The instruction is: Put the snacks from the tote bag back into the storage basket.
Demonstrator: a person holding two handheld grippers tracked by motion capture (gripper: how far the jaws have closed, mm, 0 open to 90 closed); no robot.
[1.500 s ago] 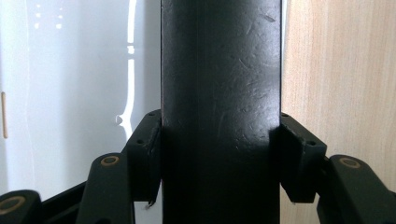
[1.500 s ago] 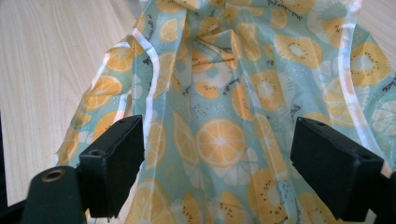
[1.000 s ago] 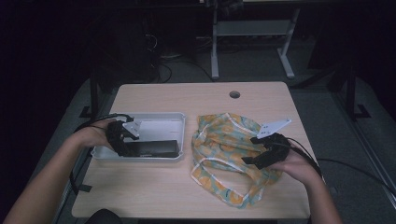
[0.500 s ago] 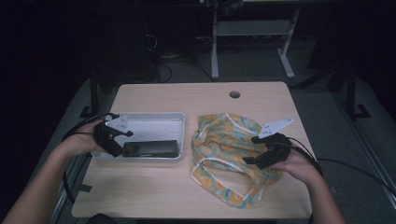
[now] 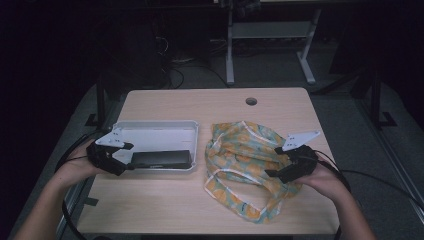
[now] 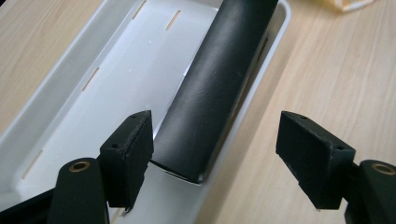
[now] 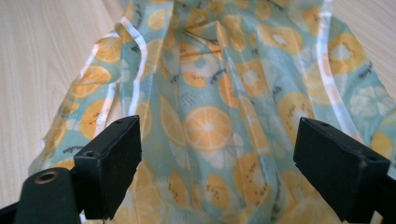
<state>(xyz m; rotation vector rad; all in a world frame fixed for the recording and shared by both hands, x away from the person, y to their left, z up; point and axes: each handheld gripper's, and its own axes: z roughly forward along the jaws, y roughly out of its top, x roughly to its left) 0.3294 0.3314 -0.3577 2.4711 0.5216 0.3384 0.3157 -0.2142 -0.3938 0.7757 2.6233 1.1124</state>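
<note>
No text, label, brand or number can be read in these pictures. The patterned cloth bag (image 7: 219,116) carries only printed orange and kiwi slices, and the black case (image 6: 215,88) in the white tray (image 6: 93,93) has a plain surface.

Left claw (image 5: 129,156) back from tray (image 5: 155,131)

A case (image 5: 161,159) lies in the tray (image 5: 155,131), along its six o'clock wall. The bag (image 5: 245,160) lies on the table (image 5: 200,102), at the tray's three o'clock.
</note>
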